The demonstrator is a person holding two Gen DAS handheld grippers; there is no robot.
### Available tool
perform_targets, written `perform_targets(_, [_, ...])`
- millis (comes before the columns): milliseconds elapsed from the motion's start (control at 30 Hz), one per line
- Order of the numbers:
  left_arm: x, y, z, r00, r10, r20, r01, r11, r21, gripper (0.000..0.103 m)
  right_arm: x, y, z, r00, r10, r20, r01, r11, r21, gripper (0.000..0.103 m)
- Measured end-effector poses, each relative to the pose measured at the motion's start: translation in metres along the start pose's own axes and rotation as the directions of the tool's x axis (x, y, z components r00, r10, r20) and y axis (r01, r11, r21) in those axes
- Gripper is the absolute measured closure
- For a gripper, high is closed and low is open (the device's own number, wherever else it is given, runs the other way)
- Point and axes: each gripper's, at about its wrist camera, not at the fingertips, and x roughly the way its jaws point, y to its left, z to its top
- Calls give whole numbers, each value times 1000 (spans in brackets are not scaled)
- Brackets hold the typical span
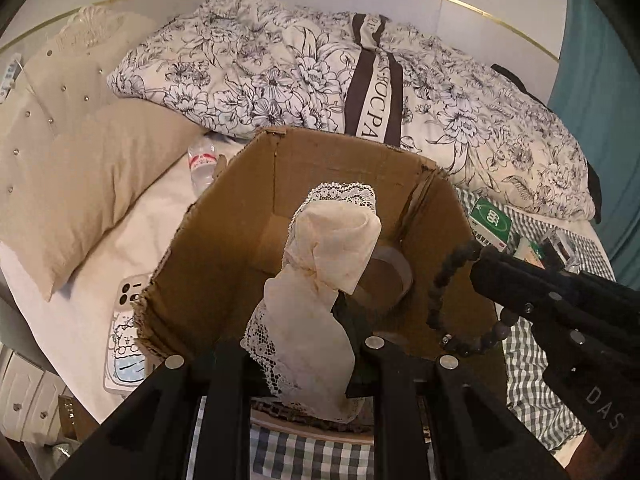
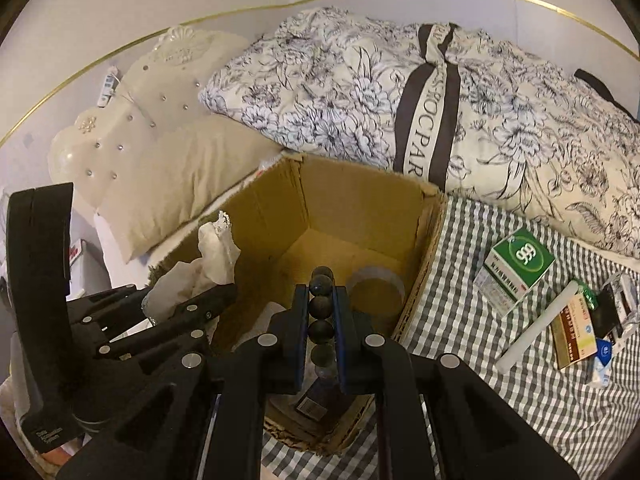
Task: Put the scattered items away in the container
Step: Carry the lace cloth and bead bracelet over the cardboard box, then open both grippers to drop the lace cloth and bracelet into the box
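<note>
An open cardboard box [image 1: 224,240] [image 2: 360,196] stands on the bed. My left gripper [image 1: 308,344] is shut on a cream lace cloth [image 1: 320,280] and holds it over the box; the cloth [image 2: 216,248] also shows in the right wrist view. My right gripper [image 2: 322,300] is shut on a string of dark beads [image 2: 321,308] above the box's right side; the beads [image 1: 440,280] hang from it in the left wrist view. A roll of clear tape [image 1: 390,276] [image 2: 376,284] lies inside the box.
Right of the box on the checked sheet [image 2: 460,320] lie a green 999 medicine box [image 2: 516,268], a white tube [image 2: 536,328] and several small packets [image 2: 576,328]. Left of the box are a phone case [image 1: 124,336], a water bottle [image 1: 202,160] and a beige pillow [image 1: 80,184]. A floral duvet [image 1: 280,68] lies behind.
</note>
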Motion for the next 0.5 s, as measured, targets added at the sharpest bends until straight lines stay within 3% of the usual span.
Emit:
perform_targets(67, [1,-1,0,1000,7,3,-7,1000,0,80,4,-3,-2,1000,9,-2,-9,1000,10,92])
perform_targets(133, [1,-1,0,1000,10,2,-10,1000,-5,61,3,-5,-2,1000,20,15,-21,1000,19,92])
perform_targets(167, [0,-1,0,1000,9,8,-9,1000,-16,43,1,-6,-2,999,19,27,-19,999,26,92])
perform_targets(200, [-2,0,0,1000,14,21,-13,1000,-28,34,-1,-6,-1,999,20,36,-21,999,30,90])
perform_targets(267, [-6,0,0,999,26,35,-24,999,-33,25,-10,-11,-1,997,20,75,-24,999,49,78])
perform_targets(333, [-7,-1,1,999,39,35,-37,999,-36,19,-21,-15,-1,994,-3,111,-4,998,58,59])
perform_targets(500, [-17,-11,-1,998,43,45,-41,998,-40,9,-47,-34,-5,987,-46,153,31,995,95,57])
